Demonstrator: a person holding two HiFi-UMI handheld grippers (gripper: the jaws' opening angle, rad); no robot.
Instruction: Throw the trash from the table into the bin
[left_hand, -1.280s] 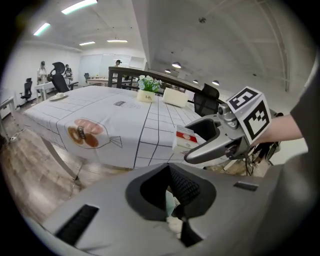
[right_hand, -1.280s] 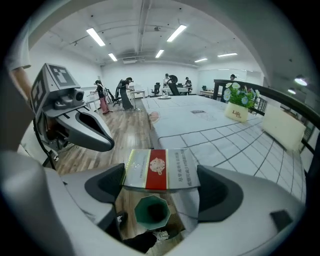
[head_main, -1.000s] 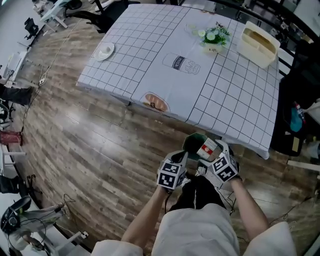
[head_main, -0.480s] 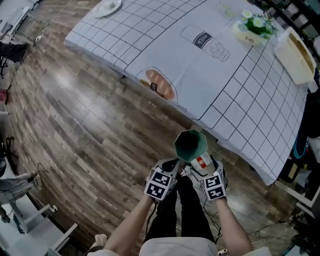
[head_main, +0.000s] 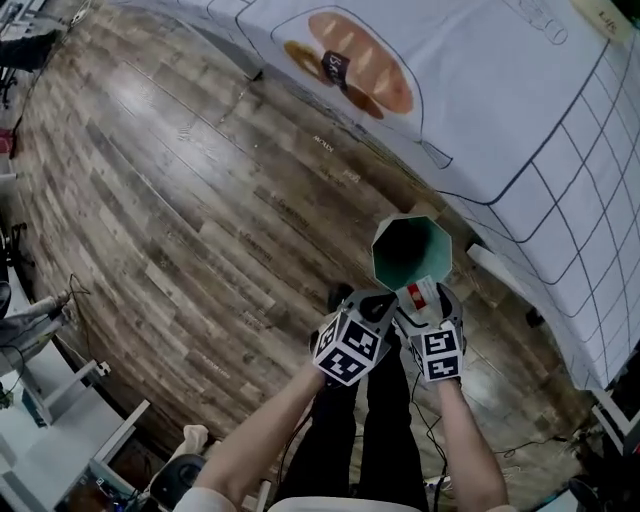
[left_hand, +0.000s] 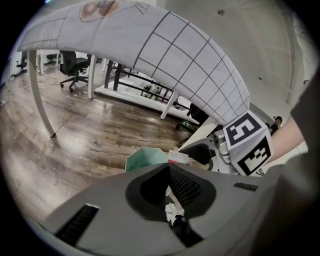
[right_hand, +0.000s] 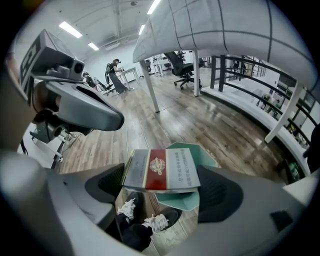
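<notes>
A green bin (head_main: 411, 250) with an open top stands on the wood floor beside the table. My right gripper (head_main: 424, 298) is shut on a flat white and red pack (head_main: 418, 294), held at the bin's near rim. In the right gripper view the pack (right_hand: 162, 170) lies between the two jaws with the bin (right_hand: 176, 200) right under it. My left gripper (head_main: 372, 302) sits just left of the right one, jaws shut with nothing in them. From the left gripper view its tips (left_hand: 167, 167) point at the bin (left_hand: 145, 159).
The table under a checked white cloth (head_main: 520, 120) overhangs the bin's far side, and a table leg (left_hand: 40, 95) stands at the left. The person's legs and shoes (right_hand: 150, 220) are right below the grippers. Office chairs stand farther off across the wood floor.
Both grippers have come down together from table-edge height to the bin's rim, the pack still in the right one. The head view has dropped closer to the floor.
</notes>
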